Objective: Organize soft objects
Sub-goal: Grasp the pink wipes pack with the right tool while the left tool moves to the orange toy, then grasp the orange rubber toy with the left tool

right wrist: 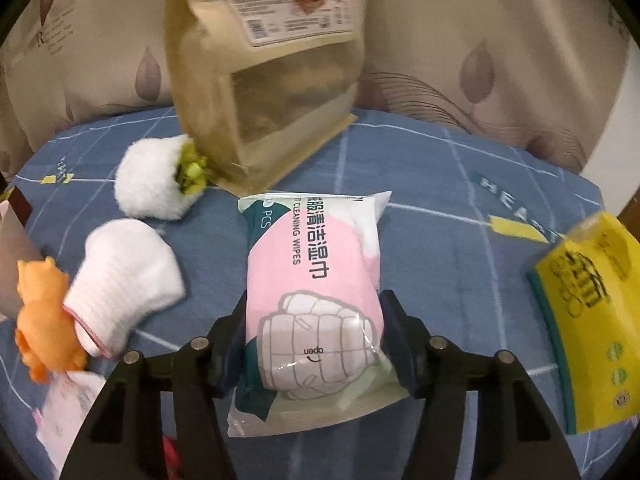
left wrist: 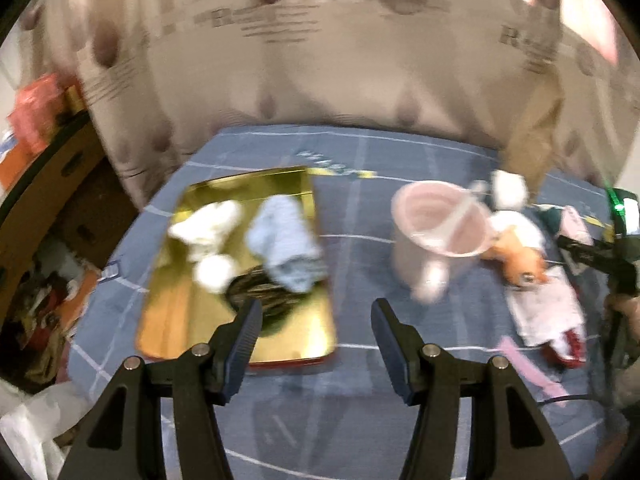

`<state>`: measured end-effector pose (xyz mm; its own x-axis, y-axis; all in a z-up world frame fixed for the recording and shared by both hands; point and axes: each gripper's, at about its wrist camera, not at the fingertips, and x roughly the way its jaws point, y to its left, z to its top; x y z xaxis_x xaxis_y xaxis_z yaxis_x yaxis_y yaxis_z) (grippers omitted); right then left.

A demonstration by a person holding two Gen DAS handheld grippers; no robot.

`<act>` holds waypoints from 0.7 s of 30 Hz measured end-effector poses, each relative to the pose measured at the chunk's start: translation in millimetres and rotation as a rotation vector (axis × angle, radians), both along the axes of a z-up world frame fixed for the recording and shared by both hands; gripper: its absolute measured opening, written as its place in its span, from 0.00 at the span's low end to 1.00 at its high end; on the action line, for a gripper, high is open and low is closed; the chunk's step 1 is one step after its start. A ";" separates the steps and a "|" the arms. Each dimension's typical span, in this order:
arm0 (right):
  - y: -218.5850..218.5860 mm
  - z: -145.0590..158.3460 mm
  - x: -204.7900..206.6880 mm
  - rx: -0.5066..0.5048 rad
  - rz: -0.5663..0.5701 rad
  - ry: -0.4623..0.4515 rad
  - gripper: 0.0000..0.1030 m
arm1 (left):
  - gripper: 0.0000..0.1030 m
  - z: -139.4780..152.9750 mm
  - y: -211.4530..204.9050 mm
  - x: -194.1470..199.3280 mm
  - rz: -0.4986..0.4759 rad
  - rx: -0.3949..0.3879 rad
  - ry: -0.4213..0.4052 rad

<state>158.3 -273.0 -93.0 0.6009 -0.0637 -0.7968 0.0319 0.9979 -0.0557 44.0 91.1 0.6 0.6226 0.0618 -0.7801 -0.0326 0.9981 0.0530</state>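
Observation:
My right gripper [right wrist: 314, 312] is shut on a pink and white pack of cleaning wipes [right wrist: 316, 264], which lies lengthwise on the blue checked cloth [right wrist: 440, 208]; both fingers press its sides. My left gripper [left wrist: 316, 312] stands open with nothing between its fingers, over the cloth beside a gold tray [left wrist: 168, 320]. In the tray lie a white soft piece [left wrist: 208, 232], a light blue cloth [left wrist: 284, 240] and something dark [left wrist: 260, 292]. A white sock [right wrist: 124, 276], an orange plush toy [right wrist: 40, 312] and a white fluffy roll with a green end [right wrist: 156, 180] lie left of the wipes.
A pale pink basket [left wrist: 440, 220] stands right of the tray. A tall brown paper bag [right wrist: 260, 80] rises behind the wipes, and a yellow pack [right wrist: 592, 320] lies at the right. A patterned curtain [left wrist: 320, 60] closes off the back. Clutter and cardboard [left wrist: 48, 200] sit past the left edge.

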 end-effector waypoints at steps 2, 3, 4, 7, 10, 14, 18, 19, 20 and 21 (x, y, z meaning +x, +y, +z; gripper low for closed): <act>-8.9 -0.7 -8.7 -0.012 -0.013 -0.003 0.55 | 0.56 2.1 -19.1 3.2 -0.052 -0.022 0.013; -13.1 -1.1 -15.7 -0.021 -0.020 -0.005 0.55 | 0.56 2.7 -27.8 4.9 -0.074 -0.033 0.020; -15.7 -1.3 -20.6 -0.025 -0.024 -0.006 0.55 | 0.56 3.3 -36.2 6.2 -0.095 -0.046 0.027; -29.4 -2.1 -44.8 -0.030 -0.056 -0.011 0.55 | 0.56 4.5 -68.7 16.3 -0.168 -0.111 0.068; -38.6 -2.4 -62.6 -0.030 -0.079 -0.012 0.55 | 0.56 4.3 -96.5 29.1 -0.213 -0.161 0.103; -48.6 -5.0 -77.9 -0.036 -0.088 -0.030 0.55 | 0.56 3.2 -124.0 46.9 -0.234 -0.208 0.152; -46.3 -6.2 -76.8 -0.041 -0.088 -0.035 0.56 | 0.56 -5.9 -141.9 72.2 -0.226 -0.325 0.264; -46.9 -7.0 -76.2 -0.043 -0.087 -0.035 0.57 | 0.56 -8.4 -144.4 77.6 -0.217 -0.345 0.284; -47.0 -7.0 -76.3 -0.042 -0.086 -0.035 0.57 | 0.56 -10.9 -148.7 84.2 -0.199 -0.351 0.298; -47.5 -6.8 -76.7 -0.038 -0.085 -0.035 0.57 | 0.56 -12.6 -153.4 90.4 -0.184 -0.344 0.304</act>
